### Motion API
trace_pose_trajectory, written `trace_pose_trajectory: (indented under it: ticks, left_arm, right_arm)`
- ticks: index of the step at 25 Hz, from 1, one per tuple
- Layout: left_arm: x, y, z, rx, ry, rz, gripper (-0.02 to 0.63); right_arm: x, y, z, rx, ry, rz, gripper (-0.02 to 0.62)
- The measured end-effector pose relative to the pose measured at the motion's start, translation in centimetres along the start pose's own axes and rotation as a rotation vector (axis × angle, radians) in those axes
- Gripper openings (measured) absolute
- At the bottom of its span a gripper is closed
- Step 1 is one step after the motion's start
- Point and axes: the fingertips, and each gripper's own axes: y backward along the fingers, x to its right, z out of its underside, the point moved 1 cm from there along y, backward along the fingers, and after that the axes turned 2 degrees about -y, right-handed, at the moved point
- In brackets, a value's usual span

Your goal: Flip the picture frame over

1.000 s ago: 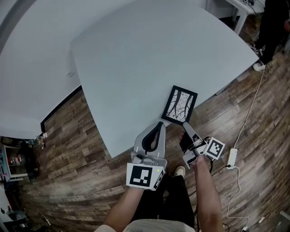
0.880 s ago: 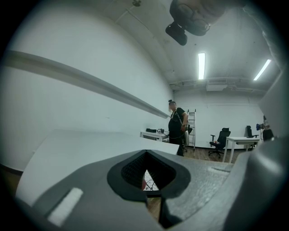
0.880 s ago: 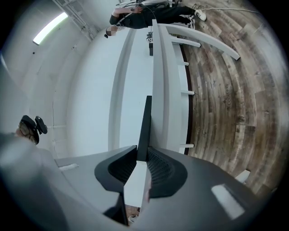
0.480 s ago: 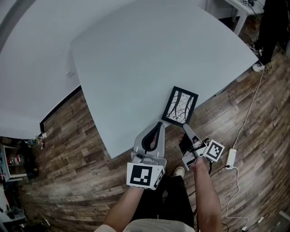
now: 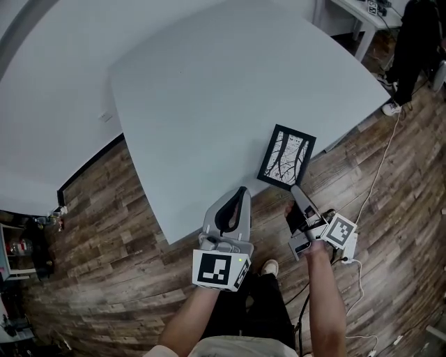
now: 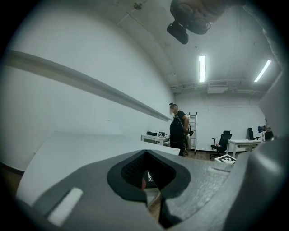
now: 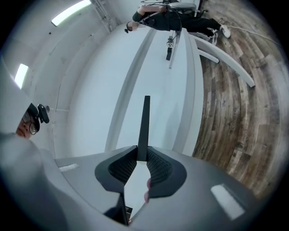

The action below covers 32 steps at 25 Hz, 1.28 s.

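The picture frame is black with a white print of bare branches, face up. It rests at the front right edge of the white table, its near end reaching past the rim. My right gripper is shut on that near end. In the right gripper view the frame shows edge-on as a thin dark strip running out from between the pads of the right gripper. My left gripper is shut on nothing, just left of the frame over the table's edge. The left gripper shows its pads together.
Wood floor surrounds the table. A power strip with a cable lies on the floor by my right hand. A person in dark clothes stands at the far right next to a white desk.
The right gripper has shifted to the right with the frame's near end, so the frame now sits a little further right along the table edge. The left gripper has stayed put.
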Motion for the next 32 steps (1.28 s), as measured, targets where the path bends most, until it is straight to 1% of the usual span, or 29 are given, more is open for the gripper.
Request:
trace_pose_trajectory:
  ticks: [5,7,8,10,11,17,20,25,28,30,32]
  left_arm:
    - [0.1,-0.5,-1.1,0.017,0.003,-0.008,0.001]
    - [0.1,-0.7,-1.6,0.022,0.004,-0.010,0.001]
    - [0.0,-0.6,-1.7,0.024,0.004,-0.010,0.001]
    - [0.0,-0.2,-1.8,0.029,0.004,-0.010,0.002]
    - [0.0,0.0,-1.8,0.032,0.005,-0.010,0.002]
    - [0.2,0.9,-1.9,0.041,0.000,-0.017,0.002]
    - [-0.1,1.0,-1.9,0.041,-0.002,-0.028,0.002]
    - [-0.5,1.2,-2.0,0.037,0.003,-0.043,0.002]
    - [-0.4,1.4,-1.9,0.040,0.005,-0.045,0.002]
    - [-0.3,1.6,-1.8,0.038,0.006,-0.045,0.000]
    - [-0.4,1.7,-1.7,0.035,0.008,-0.046,0.001]
  right_arm:
    - [-1.8,0.1,-2.8,-0.011,0.157,0.057,0.094]
    - [-2.3,0.1,-3.7,-0.019,0.227,0.110,0.094]
    - [-2.4,0.2,-4.0,-0.025,0.266,0.153,0.094]
    - [-2.4,0.8,-4.3,-0.044,0.370,0.247,0.094]
    - [-2.7,0.9,-4.3,-0.055,0.430,0.279,0.094]
    - [-4.0,1.1,-4.8,-0.106,0.772,0.429,0.094]
    - [-4.4,0.9,-4.8,-0.135,0.994,0.531,0.094]
    - [-5.5,0.1,-4.2,-0.222,1.444,0.684,0.094]
    - [-5.2,-0.2,-3.8,-0.289,1.705,0.764,0.094]
    - [-4.8,-0.3,-3.4,-0.326,1.834,0.808,0.094]
    - [-4.4,-0.4,-3.0,-0.357,1.935,0.835,0.094]
